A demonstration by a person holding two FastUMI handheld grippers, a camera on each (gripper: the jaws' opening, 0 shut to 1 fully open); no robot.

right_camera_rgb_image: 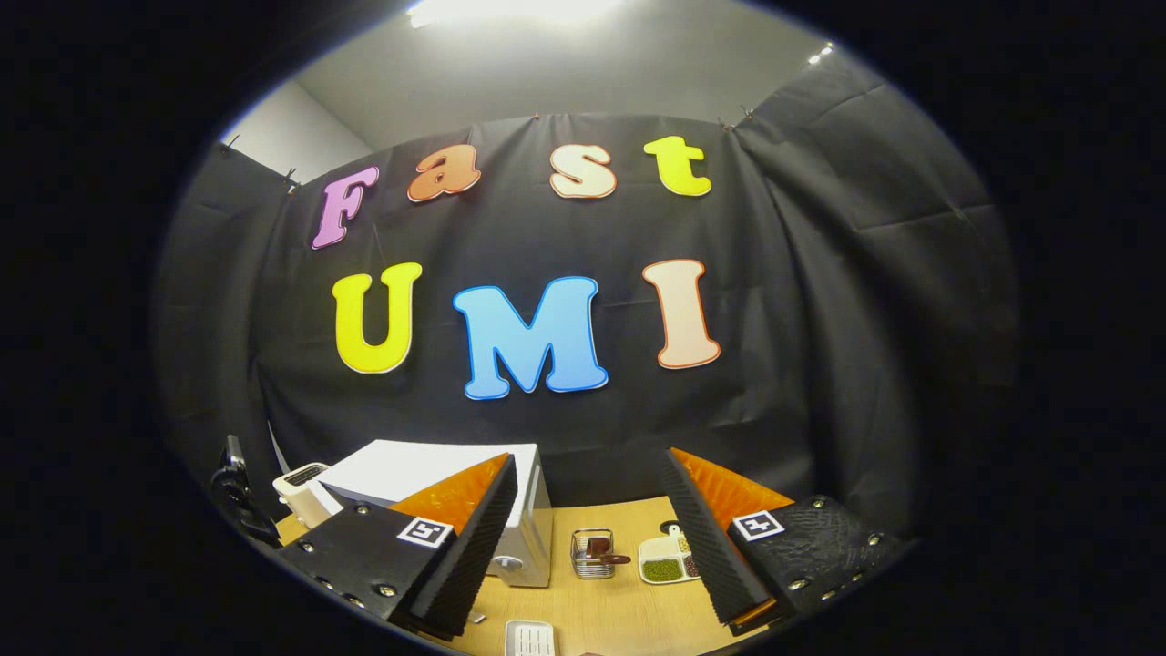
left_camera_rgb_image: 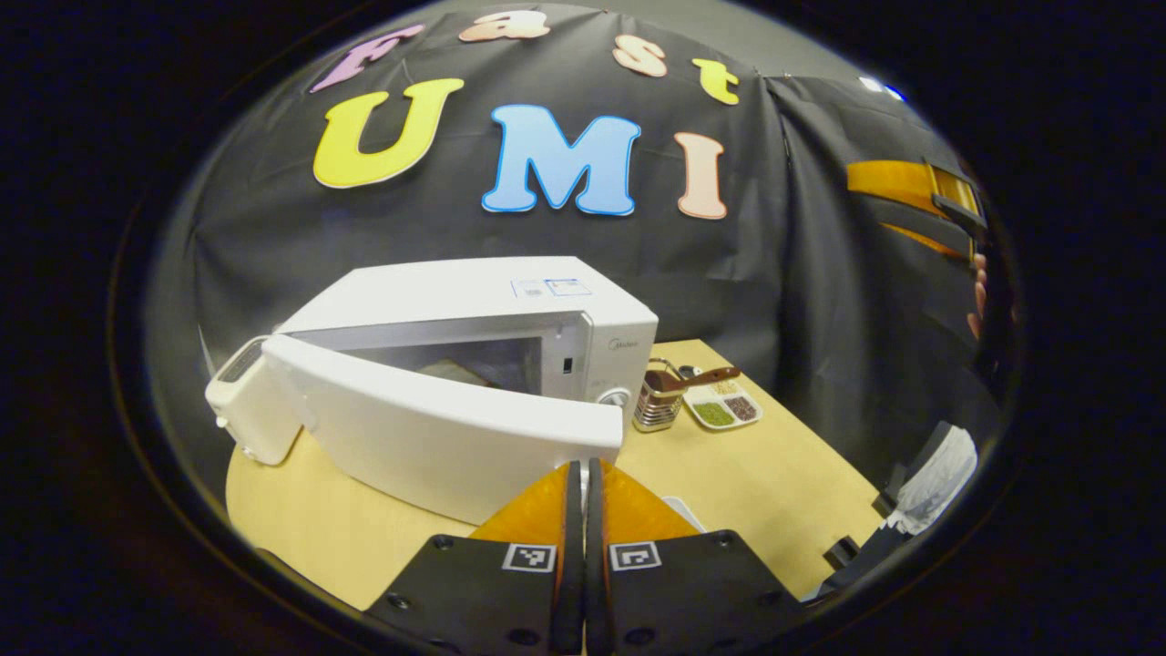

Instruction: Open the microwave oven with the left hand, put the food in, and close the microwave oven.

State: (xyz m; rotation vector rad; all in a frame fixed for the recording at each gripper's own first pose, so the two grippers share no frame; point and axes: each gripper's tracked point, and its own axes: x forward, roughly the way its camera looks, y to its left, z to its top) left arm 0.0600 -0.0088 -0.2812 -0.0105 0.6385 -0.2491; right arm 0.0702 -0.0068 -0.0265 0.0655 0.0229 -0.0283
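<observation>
The white microwave (left_camera_rgb_image: 474,301) stands on the wooden table (left_camera_rgb_image: 783,483), its door (left_camera_rgb_image: 428,428) hinged at the left and standing partly open. Through the gap I see a pale thing (left_camera_rgb_image: 454,370) inside the cavity; what it is cannot be told. My left gripper (left_camera_rgb_image: 583,466) is shut with nothing between its fingers, its tips right at the lower free corner of the door. In the right gripper view the right gripper (right_camera_rgb_image: 592,533) is open and empty, raised above the table, with the microwave (right_camera_rgb_image: 428,469) behind its left finger. That gripper (left_camera_rgb_image: 947,205), held by a hand, also shows far right.
A white toaster-like appliance (left_camera_rgb_image: 241,401) sits left of the door. Right of the microwave stand a metal utensil holder (left_camera_rgb_image: 658,405) and a sectioned dish of grains (left_camera_rgb_image: 724,407). A small white ribbed dish (right_camera_rgb_image: 530,638) lies near the front edge. White cloth (left_camera_rgb_image: 938,474) lies at the right.
</observation>
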